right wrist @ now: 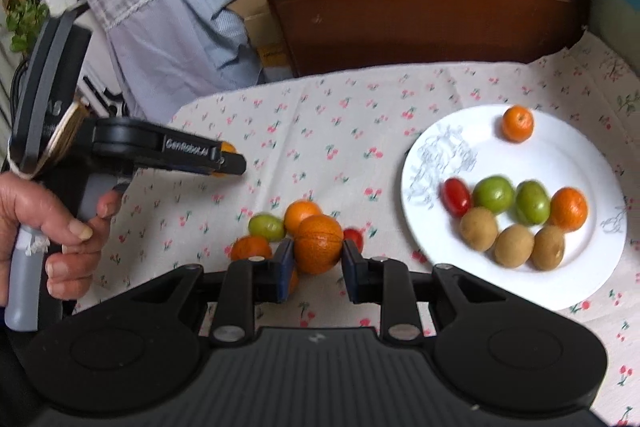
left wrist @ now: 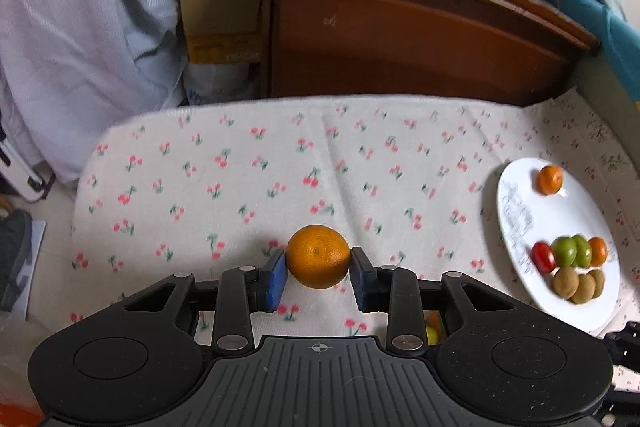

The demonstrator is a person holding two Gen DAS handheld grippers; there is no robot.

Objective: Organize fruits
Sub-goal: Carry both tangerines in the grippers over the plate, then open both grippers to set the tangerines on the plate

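Left wrist view: an orange [left wrist: 319, 256], round and dimpled, is clamped between the blue pads of the left gripper [left wrist: 319, 263], above the cherry-print cloth [left wrist: 224, 167]. Right wrist view: a person's hand [right wrist: 60, 223] is seen gripping that tool's handle at far left. Just beyond the right gripper [right wrist: 318, 255], a loose pile of fruit [right wrist: 266, 227] lies on the cloth. A second orange [right wrist: 318, 243], with a seam across its skin, is pinched by the right gripper. Further right, a white plate [right wrist: 560, 147] is loaded with a red tomato, green fruits, oranges and brown fruits.
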